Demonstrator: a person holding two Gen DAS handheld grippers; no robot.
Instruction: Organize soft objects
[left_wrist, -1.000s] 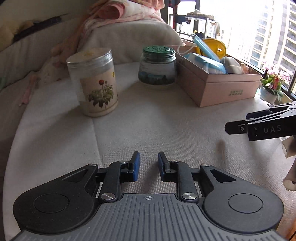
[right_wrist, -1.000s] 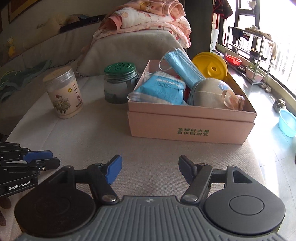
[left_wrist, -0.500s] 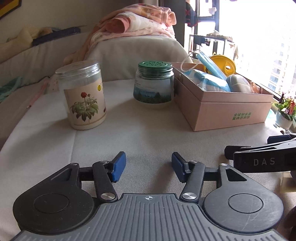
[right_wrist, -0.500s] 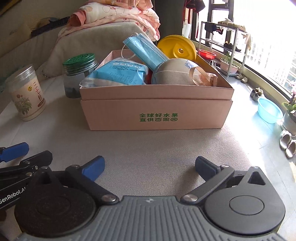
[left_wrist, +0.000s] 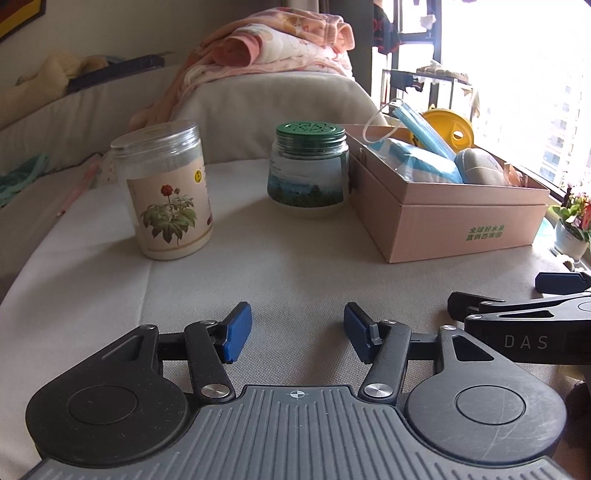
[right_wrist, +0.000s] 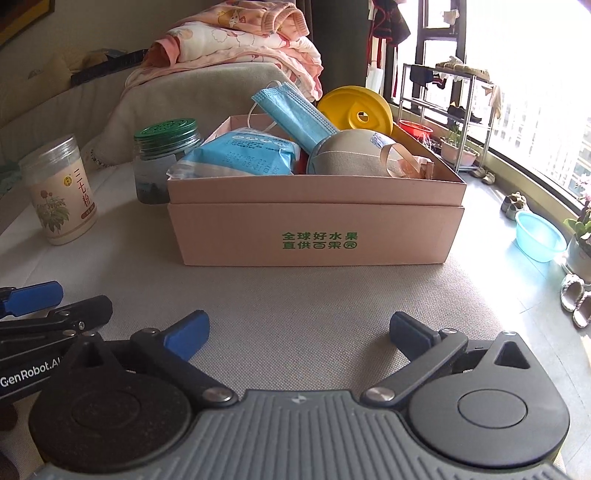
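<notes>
Soft stuff is all piled in the cardboard box (right_wrist: 314, 240) on the beige cushion (right_wrist: 314, 306): a blue mask (right_wrist: 291, 114) leaning on top, a blue packet (right_wrist: 240, 155) on the left side, a grey mask (right_wrist: 351, 155) on the right. A yellow lid (right_wrist: 356, 110) sticks up behind them. Left of the box sit a green-lid jar (left_wrist: 308, 171) and a flower jar (left_wrist: 170, 195), a bit apart from each other. Left gripper (left_wrist: 297, 332) has just been opening, jaws apart, nothing between them. Right gripper (right_wrist: 299, 332) just spread wide too, also empty, facing the box front. Both hover low over the cushion, side by side.
</notes>
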